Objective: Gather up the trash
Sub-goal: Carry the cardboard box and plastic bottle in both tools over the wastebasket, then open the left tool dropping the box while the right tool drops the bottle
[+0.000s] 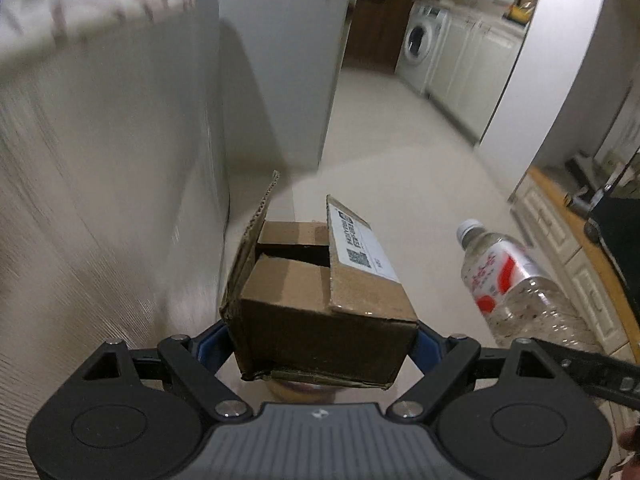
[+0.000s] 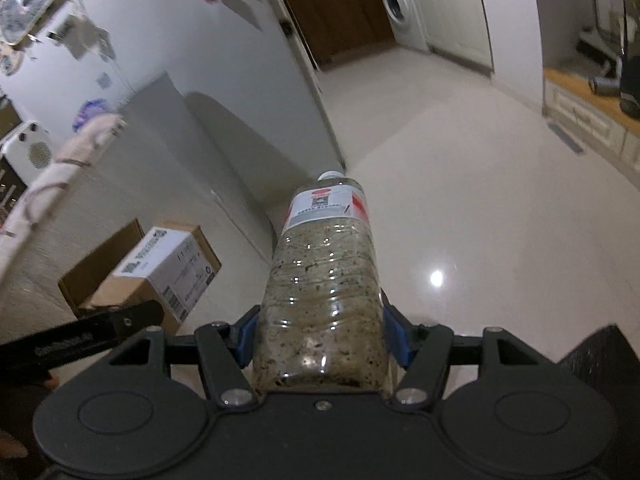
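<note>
Carry step | my left gripper (image 1: 324, 340) clamps cardboard box (image 1: 320, 300), flaps open, at 12 o'clock | my right gripper (image 2: 320, 332) pinches plastic bottle (image 2: 324, 280), cap toward 12 | both clear of floor (image 2: 460, 200) | next, I judge: locate bin, none visible.

One cardboard box (image 1: 320, 300), one bottle (image 2: 324, 280)

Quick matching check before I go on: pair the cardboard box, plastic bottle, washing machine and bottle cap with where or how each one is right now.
Things:
1. cardboard box
2. plastic bottle
3. washing machine
4. bottle cap

States:
A. white, on the bottle's far end
B. held in the left claw, flaps open
C. standing far down the room by white cabinets
D. clamped in the right claw, grimy inside

Pairs: 1-B, 2-D, 3-C, 4-A
</note>
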